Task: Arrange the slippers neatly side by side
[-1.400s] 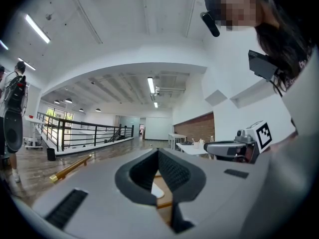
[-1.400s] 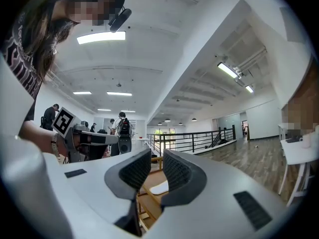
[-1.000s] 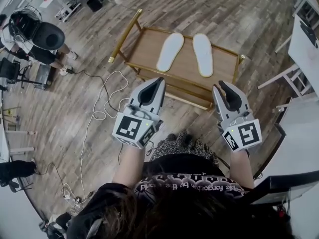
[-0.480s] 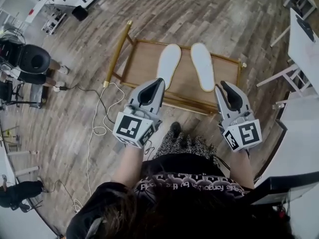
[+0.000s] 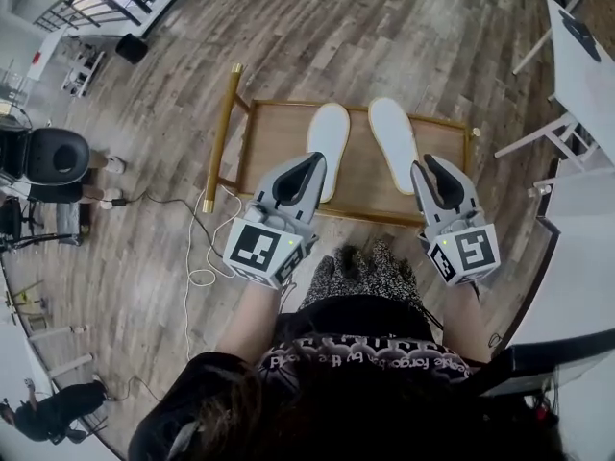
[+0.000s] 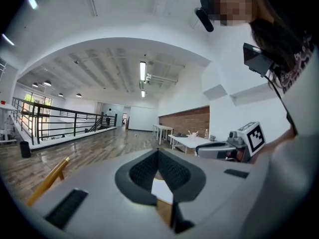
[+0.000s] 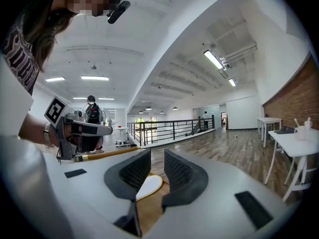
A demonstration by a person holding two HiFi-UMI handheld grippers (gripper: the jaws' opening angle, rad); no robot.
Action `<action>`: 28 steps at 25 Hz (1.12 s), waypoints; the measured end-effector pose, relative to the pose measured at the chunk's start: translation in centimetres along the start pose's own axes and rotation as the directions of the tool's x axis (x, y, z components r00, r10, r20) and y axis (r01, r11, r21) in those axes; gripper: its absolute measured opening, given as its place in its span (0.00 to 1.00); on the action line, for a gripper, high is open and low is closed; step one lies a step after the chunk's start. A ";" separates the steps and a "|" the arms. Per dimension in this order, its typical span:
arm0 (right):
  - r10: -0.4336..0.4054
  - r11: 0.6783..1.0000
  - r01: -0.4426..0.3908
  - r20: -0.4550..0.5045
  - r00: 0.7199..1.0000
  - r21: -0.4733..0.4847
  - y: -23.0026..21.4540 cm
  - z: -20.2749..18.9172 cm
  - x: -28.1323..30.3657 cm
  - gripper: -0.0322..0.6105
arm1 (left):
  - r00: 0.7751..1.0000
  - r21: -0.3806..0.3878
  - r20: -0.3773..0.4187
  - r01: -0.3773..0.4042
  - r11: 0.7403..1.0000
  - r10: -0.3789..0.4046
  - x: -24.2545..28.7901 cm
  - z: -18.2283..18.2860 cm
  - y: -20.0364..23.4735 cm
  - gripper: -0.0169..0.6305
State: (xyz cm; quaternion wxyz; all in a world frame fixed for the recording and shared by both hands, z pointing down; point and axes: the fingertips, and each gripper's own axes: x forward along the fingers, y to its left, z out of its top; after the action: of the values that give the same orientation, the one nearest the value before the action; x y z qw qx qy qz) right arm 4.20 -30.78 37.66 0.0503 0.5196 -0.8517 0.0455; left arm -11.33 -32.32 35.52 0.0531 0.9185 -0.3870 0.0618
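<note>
Left claw (image 5: 309,161) shut, empty. Right claw (image 5: 430,164) narrowly apart, empty. Both hover over bench (image 5: 274,142) near edge. Left slipper (image 5: 328,150), right slipper (image 5: 395,145) side by side mid-bench, apart. Shirt lettering unreadable.

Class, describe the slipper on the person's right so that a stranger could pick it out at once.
On the wood floor stands a low wooden table with a gold frame, bearing two flat white slippers. The right slipper is the one whose rim is tinged yellow; the left slipper is plain white.
</note>
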 end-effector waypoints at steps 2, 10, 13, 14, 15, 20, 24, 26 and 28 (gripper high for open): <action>-0.010 1.000 0.011 -0.033 0.999 0.013 -0.9 -1.5 0.9 0.17 | 1.000 -0.015 -0.018 -0.007 1.000 0.007 0.5 -0.5 0.4 0.03; -0.059 0.997 0.070 -0.215 0.975 0.041 -5.2 -9.6 4.9 0.19 | 0.999 -0.044 -0.036 -0.034 0.998 0.032 1.6 -1.7 1.4 0.03; -0.078 0.993 0.101 -0.309 0.948 0.059 -7.0 -13.5 6.5 0.20 | 0.998 -0.064 -0.046 -0.050 0.997 0.048 1.9 -2.5 1.9 0.03; -0.082 0.992 0.110 -0.336 0.938 0.067 -7.4 -14.7 7.0 0.20 | 0.997 -0.068 -0.051 -0.053 0.996 0.049 2.0 -2.8 2.0 0.03; -0.083 0.990 0.118 -0.359 0.929 0.075 -7.8 -15.8 7.5 0.20 | 0.997 -0.069 -0.056 -0.054 0.996 0.050 2.0 -3.1 2.1 0.03; -0.068 0.987 0.125 -0.449 0.891 0.098 -9.1 -19.6 9.9 0.20 | 0.994 -0.079 -0.090 -0.066 0.995 0.059 2.0 -4.5 2.2 0.03; -0.079 0.982 0.156 -0.527 0.846 0.104 -9.8 -22.3 11.0 0.20 | 0.991 -0.091 -0.109 -0.081 0.993 0.071 1.7 -5.2 2.4 0.03; -0.086 0.979 0.173 -0.555 0.828 0.108 -10.2 -23.1 11.2 0.20 | 0.990 -0.094 -0.115 -0.087 0.992 0.076 1.4 -5.5 2.5 0.03; -0.088 0.975 0.185 -0.556 0.826 0.119 -10.6 -23.1 11.1 0.20 | 0.990 -0.097 -0.117 -0.095 0.991 0.083 1.2 -5.6 2.6 0.03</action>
State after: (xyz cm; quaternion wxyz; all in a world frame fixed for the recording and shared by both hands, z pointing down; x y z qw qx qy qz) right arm 9.46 -42.41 62.24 0.2509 0.5469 -0.7552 0.2601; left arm -12.79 -34.13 41.38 0.1189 0.8914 -0.4267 0.0957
